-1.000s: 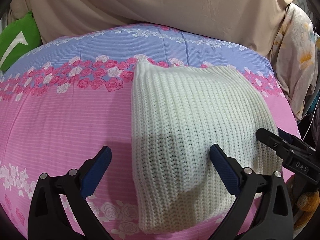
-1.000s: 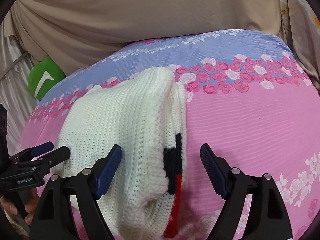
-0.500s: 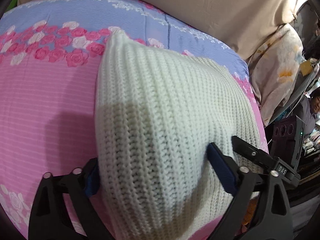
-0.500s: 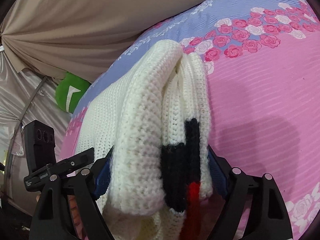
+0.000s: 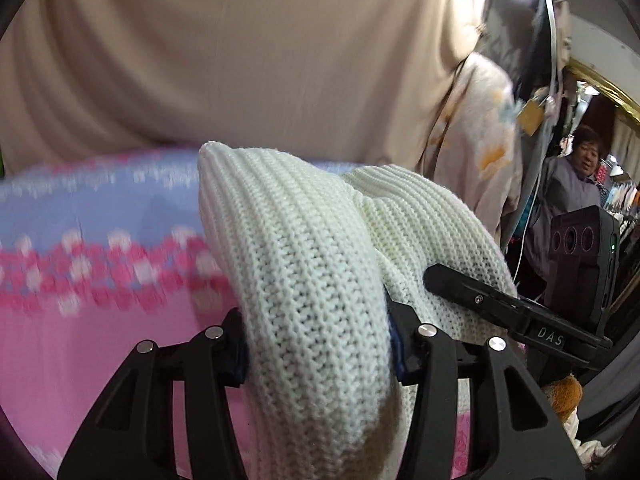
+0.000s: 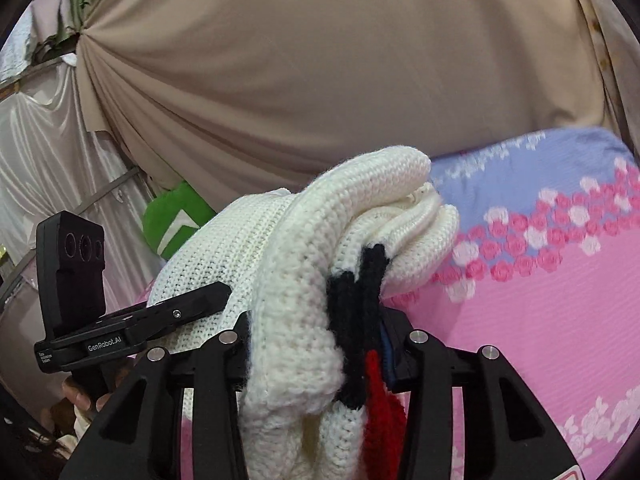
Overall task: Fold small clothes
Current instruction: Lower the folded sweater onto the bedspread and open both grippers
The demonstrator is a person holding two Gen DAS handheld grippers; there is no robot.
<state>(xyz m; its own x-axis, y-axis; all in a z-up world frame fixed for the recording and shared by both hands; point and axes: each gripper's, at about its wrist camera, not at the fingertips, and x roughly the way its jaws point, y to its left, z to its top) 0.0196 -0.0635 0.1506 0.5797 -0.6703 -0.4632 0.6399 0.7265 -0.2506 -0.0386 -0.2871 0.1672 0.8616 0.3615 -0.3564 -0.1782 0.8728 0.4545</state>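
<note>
Left wrist view: the left gripper [image 5: 318, 354] has just squeezed shut on one end of the white sweater [image 5: 304, 264], lifted off the pink bedspread [image 5: 100, 344]. A person [image 5: 576, 200] stands nearby.
Right wrist view: the right gripper [image 6: 316, 350] has just closed on the other thick end. Layers could slip out and the fold fall open

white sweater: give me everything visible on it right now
The sweater is a chunky cream rib knit, folded into a thick bundle of several layers. Black and red knit patches show at one edge. Both grippers have just been closing and now pinch it: left gripper on one end, right gripper on the other. It hangs between them above the pink floral bedspread.
</note>
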